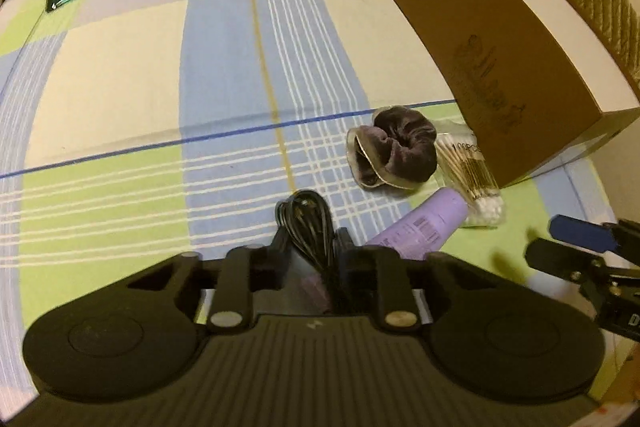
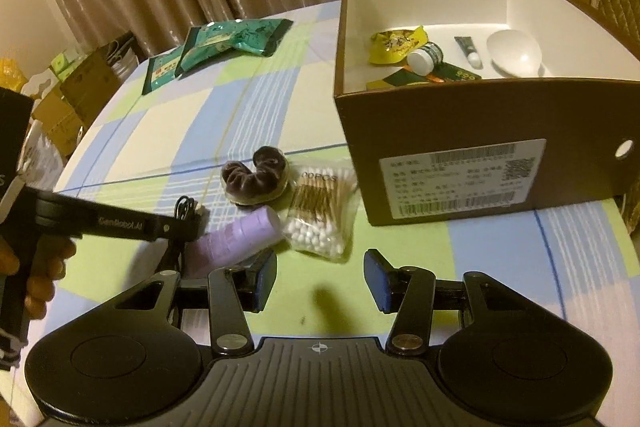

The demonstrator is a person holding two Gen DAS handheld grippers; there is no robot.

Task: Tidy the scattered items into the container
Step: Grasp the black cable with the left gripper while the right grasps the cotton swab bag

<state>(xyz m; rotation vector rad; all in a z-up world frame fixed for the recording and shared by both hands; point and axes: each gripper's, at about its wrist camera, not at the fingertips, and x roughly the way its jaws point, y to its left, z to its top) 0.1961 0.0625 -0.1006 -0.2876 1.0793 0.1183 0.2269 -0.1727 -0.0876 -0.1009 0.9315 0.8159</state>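
The left gripper (image 1: 310,243) fingers pinch the black cable bundle (image 1: 306,223), box (image 2: 480,131) toward the counter's far-right; right gripper (image 2: 320,281) fingers half-open, empty.

Black cable bundle (image 1: 306,223): lower part hidden behind the left gripper (image 1: 310,247); purple tube (image 1: 416,227): near end hidden likewise; cardboard box (image 1: 492,39): interior unseen in left view, label print (image 2: 460,179) too blurred to read; right gripper (image 1: 560,247): cut off at frame edge.

Bare cloth (image 2: 320,291) lies before the right gripper (image 2: 320,281); the box wall (image 2: 460,123) blocks beyond.
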